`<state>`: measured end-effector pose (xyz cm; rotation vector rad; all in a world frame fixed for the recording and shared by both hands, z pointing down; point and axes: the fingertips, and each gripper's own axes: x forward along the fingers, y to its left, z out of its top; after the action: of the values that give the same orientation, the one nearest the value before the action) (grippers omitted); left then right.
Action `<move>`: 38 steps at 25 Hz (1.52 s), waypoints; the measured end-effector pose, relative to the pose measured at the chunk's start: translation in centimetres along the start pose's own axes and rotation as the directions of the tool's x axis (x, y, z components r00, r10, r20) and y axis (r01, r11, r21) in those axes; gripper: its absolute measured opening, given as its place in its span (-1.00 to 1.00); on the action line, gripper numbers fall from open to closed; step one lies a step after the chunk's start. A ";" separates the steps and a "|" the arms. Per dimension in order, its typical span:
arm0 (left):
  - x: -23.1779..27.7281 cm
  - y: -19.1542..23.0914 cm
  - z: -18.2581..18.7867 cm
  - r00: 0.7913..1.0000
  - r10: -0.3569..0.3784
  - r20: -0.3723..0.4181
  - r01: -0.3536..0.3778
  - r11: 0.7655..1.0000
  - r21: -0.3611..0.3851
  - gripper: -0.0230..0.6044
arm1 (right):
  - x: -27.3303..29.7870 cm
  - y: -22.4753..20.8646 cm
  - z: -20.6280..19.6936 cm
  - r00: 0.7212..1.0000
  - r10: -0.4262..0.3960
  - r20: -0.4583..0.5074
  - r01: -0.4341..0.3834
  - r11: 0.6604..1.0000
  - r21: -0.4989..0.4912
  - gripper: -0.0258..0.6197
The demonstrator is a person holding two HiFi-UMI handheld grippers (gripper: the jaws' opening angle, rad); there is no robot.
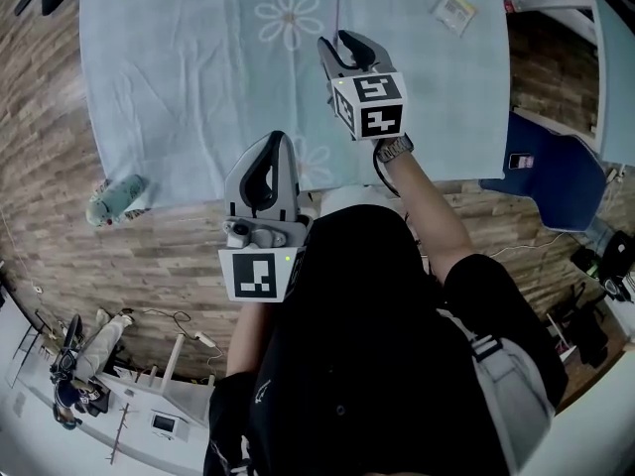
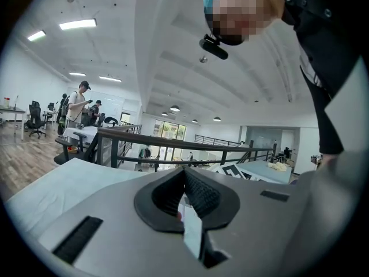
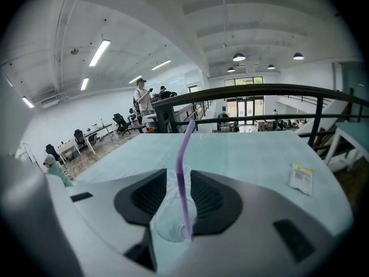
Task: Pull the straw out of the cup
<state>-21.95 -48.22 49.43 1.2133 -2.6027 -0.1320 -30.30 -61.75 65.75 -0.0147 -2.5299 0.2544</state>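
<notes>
A purple straw (image 3: 184, 172) stands in a clear plastic cup (image 3: 168, 221) on the pale blue tablecloth (image 1: 179, 67). In the right gripper view the cup sits low between the wide-set jaws of my right gripper (image 3: 179, 183), which is open around it; the straw rises between the pads. In the head view the right gripper (image 1: 342, 48) hides the cup, and only the straw's top (image 1: 335, 13) shows beyond it. My left gripper (image 1: 270, 155) hangs near the table's front edge, away from the cup. Its pads (image 2: 199, 192) meet at the tip with nothing held.
A small packet (image 1: 454, 8) lies on the cloth at the far right. A plush toy (image 1: 117, 198) sits at the table's front left corner. A blue chair (image 1: 546, 167) stands to the right. A dark railing (image 3: 259, 91) runs behind the table.
</notes>
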 end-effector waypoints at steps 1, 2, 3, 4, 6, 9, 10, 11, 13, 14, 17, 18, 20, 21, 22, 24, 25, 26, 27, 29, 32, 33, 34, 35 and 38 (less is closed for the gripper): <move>0.0 0.0 0.0 1.000 -0.002 0.001 0.002 1.000 0.003 -0.88 | 0.0 -0.1 0.0 1.000 -0.005 -0.001 0.005 1.000 0.004 -0.51; 0.1 -0.1 0.1 1.000 -0.005 0.004 0.005 1.000 0.005 -0.88 | 0.0 -0.2 -0.1 1.000 -0.011 -0.001 0.011 1.000 0.005 -0.55; 0.1 -0.2 0.1 1.000 -0.008 0.007 0.008 1.000 0.006 -0.88 | -0.1 -0.4 -0.1 1.000 -0.019 0.000 0.019 1.000 0.005 -0.64; 0.1 -0.3 0.2 1.000 -0.009 0.010 0.009 1.000 0.006 -0.88 | -0.2 -0.5 -0.1 1.000 -0.026 0.002 0.026 1.000 0.004 -0.71; 0.0 -0.4 0.0 1.000 -0.011 0.009 0.011 1.000 0.004 -0.88 | -0.3 -0.6 -0.2 0.999 -0.032 0.008 0.032 0.999 0.001 -0.80; -0.3 -0.6 -0.2 1.000 -0.016 0.011 0.016 1.000 0.004 -0.88 | -0.6 -0.5 0.2 0.999 -0.033 0.027 0.033 0.999 -0.003 -0.81; -0.3 -0.6 -0.2 1.000 -0.019 0.012 0.019 1.000 0.003 -0.88 | -0.8 -0.4 0.4 0.999 -0.035 0.037 0.036 0.999 -0.004 -0.82; -0.3 -0.6 -0.3 1.000 -0.021 0.012 0.021 1.000 0.003 -0.88 | -1.0 -0.4 0.7 0.998 -0.038 0.048 0.039 0.999 -0.004 -0.82; -0.3 -0.7 -0.2 0.999 -0.028 0.018 0.028 1.000 0.001 -0.88 | -1.5 -0.2 1.2 0.996 -0.045 0.071 0.046 0.999 -0.010 -0.83; -0.3 -0.7 0.0 0.999 -0.033 0.024 0.033 0.999 0.000 -0.88 | -1.8 -0.2 1.5 0.995 -0.051 0.083 0.052 0.998 -0.017 -0.83; -0.4 -1.0 0.3 0.997 -0.059 0.041 0.059 0.998 -0.004 -0.88 | -3.1 -0.2 2.6 0.987 -0.080 0.139 0.084 0.996 -0.030 -0.83; -0.5 -1.1 0.3 0.997 -0.069 0.044 0.069 0.998 -0.004 -0.88 | -3.7 -0.2 3.0 0.982 -0.089 0.164 0.095 0.995 -0.030 -0.84; -0.8 -1.0 0.3 0.995 -0.086 0.049 0.087 0.996 -0.006 -0.88 | -4.7 0.1 3.8 0.973 -0.100 0.209 0.108 0.994 -0.030 -0.84; -1.0 -0.8 0.3 0.994 -0.095 0.051 0.095 0.995 -0.008 -0.88 | -5.2 0.4 4.2 0.968 -0.102 0.228 0.112 0.993 -0.030 -0.84; -1.2 -0.7 0.3 0.993 -0.104 0.055 0.105 0.994 -0.011 -0.88 | -5.7 0.7 4.6 0.964 -0.104 0.244 0.115 0.993 -0.032 -0.84; -1.6 -0.3 0.2 0.990 -0.124 0.063 0.125 0.992 -0.017 -0.88 | -6.7 1.4 5.2 0.957 -0.111 0.269 0.126 0.991 -0.039 -0.84; -1.9 -0.1 0.2 0.989 -0.135 0.065 0.136 0.990 -0.021 -0.88 | -7.2 1.9 5.4 0.953 -0.117 0.279 0.133 0.990 -0.041 -0.84; -2.3 0.0 0.3 0.987 -0.147 0.066 0.149 0.989 -0.023 -0.88 | -7.8 2.3 5.6 0.950 -0.125 0.287 0.142 0.989 -0.039 -0.84; -2.7 0.2 0.4 0.985 -0.161 0.066 0.162 0.986 -0.022 -0.88 | -8.5 2.9 5.7 0.946 -0.134 0.295 0.151 0.988 -0.036 -0.84; -3.8 0.5 0.6 0.980 -0.190 0.063 0.191 0.982 -0.011 -0.88 | -9.9 4.1 5.9 0.940 -0.147 0.309 0.165 0.986 -0.032 -0.84; -4.5 1.0 1.3 0.973 -0.215 0.084 0.215 0.977 0.009 -0.88 | -11.8 6.0 7.1 0.928 -0.140 0.346 0.167 0.985 -0.049 -0.84; -4.6 1.4 1.7 0.972 -0.214 0.098 0.214 0.977 0.011 -0.88 | -12.4 6.8 7.6 0.923 -0.134 0.361 0.166 0.984 -0.059 -0.84; -4.8 1.9 2.1 0.973 -0.208 0.103 0.209 0.978 0.008 -0.88 | -13.1 7.8 8.0 0.919 -0.129 0.373 0.165 0.984 -0.068 -0.84; -5.2 2.4 2.3 0.975 -0.201 0.094 0.201 0.980 0.003 -0.88 | -13.8 9.0 8.2 0.916 -0.124 0.382 0.163 0.984 -0.072 -0.84; -6.3 3.7 3.6 0.971 -0.205 0.126 0.207 0.978 -0.006 -0.88 | -15.6 12.7 9.1 0.904 -0.104 0.414 0.144 0.987 -0.066 -0.84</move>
<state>-21.81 -41.09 45.41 1.5125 -2.5644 -0.2808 -23.15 -51.94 47.35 0.1808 -2.9456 0.0906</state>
